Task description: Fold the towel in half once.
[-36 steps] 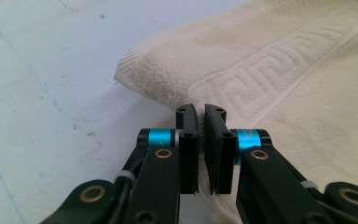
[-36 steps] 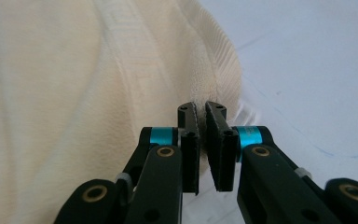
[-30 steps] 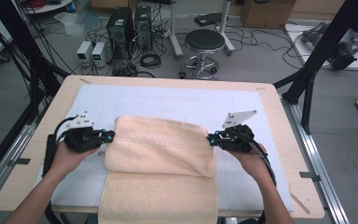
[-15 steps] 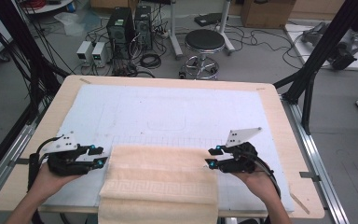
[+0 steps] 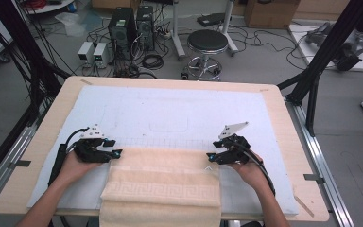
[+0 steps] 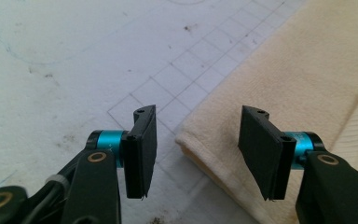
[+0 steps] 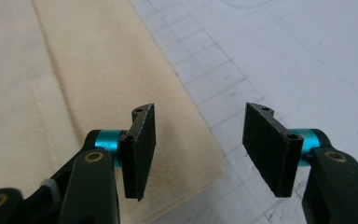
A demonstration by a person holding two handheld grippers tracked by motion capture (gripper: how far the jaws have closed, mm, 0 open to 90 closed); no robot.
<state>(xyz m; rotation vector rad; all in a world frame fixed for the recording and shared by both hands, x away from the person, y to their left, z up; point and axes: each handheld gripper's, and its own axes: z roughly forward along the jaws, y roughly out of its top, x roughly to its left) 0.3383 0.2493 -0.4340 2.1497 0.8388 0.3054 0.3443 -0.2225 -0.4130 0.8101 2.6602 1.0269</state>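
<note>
A cream towel [image 5: 163,182] lies folded on the white mat [image 5: 170,113], its front part hanging over the table's near edge. My left gripper [image 5: 118,154] sits at the towel's far left corner and my right gripper [image 5: 210,157] at its far right corner. Both have just been opening. In the left gripper view the left gripper [image 6: 196,154] stands open over the towel's corner [image 6: 200,144], with no cloth pinched. In the right gripper view the right gripper [image 7: 198,149] is open, the towel's corner [image 7: 186,158] lying flat under the gap.
The wooden table [image 5: 52,123] carries the white mat, printed with a grid [image 6: 177,79] and faint outlines. Black frame posts [image 5: 321,61] stand at both sides. Beyond the table are a stool [image 5: 207,45], computer boxes [image 5: 131,23] and cables on the floor.
Both hands pulled the towel's upper layer toward the near edge and lowered it flat. The grippers, shut on the cloth a second ago, now stand open at its corners.
</note>
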